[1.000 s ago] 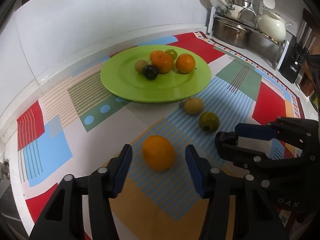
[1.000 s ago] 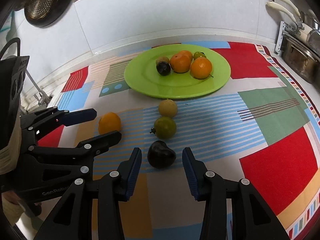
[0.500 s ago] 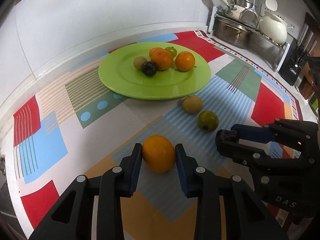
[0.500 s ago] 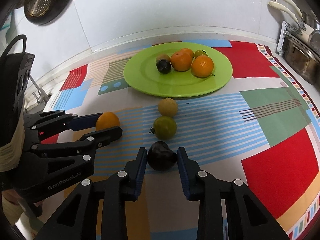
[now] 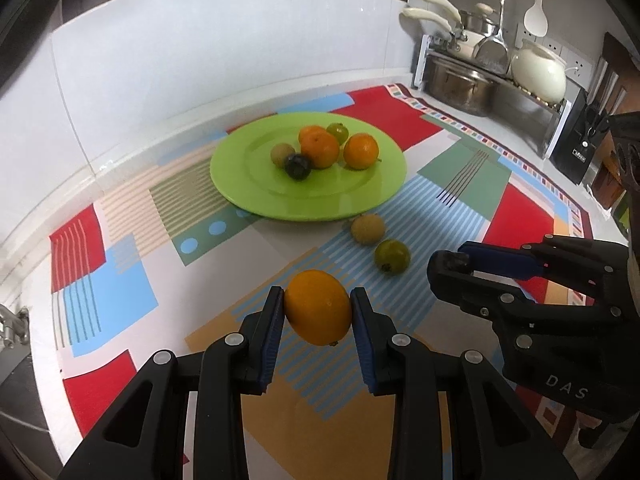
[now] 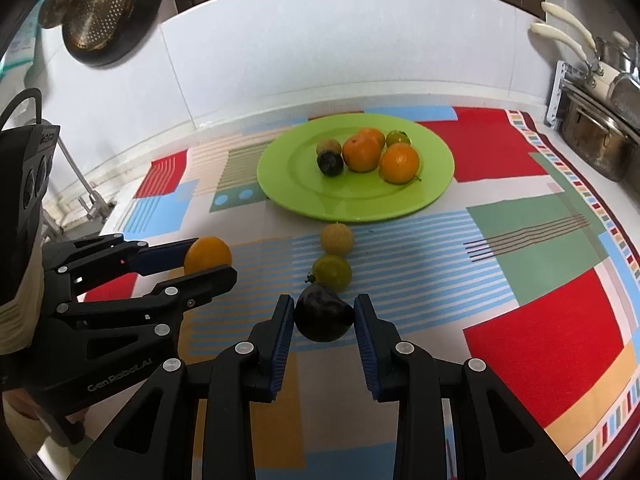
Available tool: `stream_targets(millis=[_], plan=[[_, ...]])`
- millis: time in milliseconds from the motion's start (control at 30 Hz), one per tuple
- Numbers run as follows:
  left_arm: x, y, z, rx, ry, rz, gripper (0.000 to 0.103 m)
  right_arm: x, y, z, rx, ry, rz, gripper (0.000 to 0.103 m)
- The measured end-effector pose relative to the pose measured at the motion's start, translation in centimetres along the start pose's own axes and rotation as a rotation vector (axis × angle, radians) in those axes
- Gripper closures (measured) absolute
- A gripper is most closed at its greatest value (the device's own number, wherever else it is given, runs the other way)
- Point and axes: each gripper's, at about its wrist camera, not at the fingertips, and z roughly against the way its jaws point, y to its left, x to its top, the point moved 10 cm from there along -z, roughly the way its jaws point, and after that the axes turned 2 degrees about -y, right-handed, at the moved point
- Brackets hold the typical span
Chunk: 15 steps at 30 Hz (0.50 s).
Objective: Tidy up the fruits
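My left gripper [image 5: 318, 312] is shut on an orange [image 5: 318, 307] and holds it above the patterned mat; it also shows in the right wrist view [image 6: 208, 257]. My right gripper [image 6: 324, 318] is shut on a dark purple fruit [image 6: 324, 318] low over the mat. A green plate [image 5: 260, 196] at the back holds two oranges, a small green fruit, a tan fruit and a dark fruit. A tan fruit [image 5: 368, 229] and a green fruit [image 5: 392, 257] lie on the mat in front of the plate.
A colourful mat [image 6: 540, 240] covers the counter. A rack with steel pots [image 5: 460, 84], a white kettle [image 5: 538, 70] and a knife block [image 5: 576, 152] stands at the far right. A white backsplash runs behind. A colander [image 6: 100, 12] hangs at the upper left.
Both grippers have closed on their fruits: the left on the orange, the right on the dark fruit. The left has lifted the orange off the mat.
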Motion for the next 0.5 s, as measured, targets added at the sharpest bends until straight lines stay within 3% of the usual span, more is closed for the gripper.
stream_targets(millis=[500], plan=[[1.8, -0.8, 3.7, 0.049, -0.086, 0.028, 0.07, 1.8, 0.1, 3.7, 0.014, -0.087, 0.028, 0.071]])
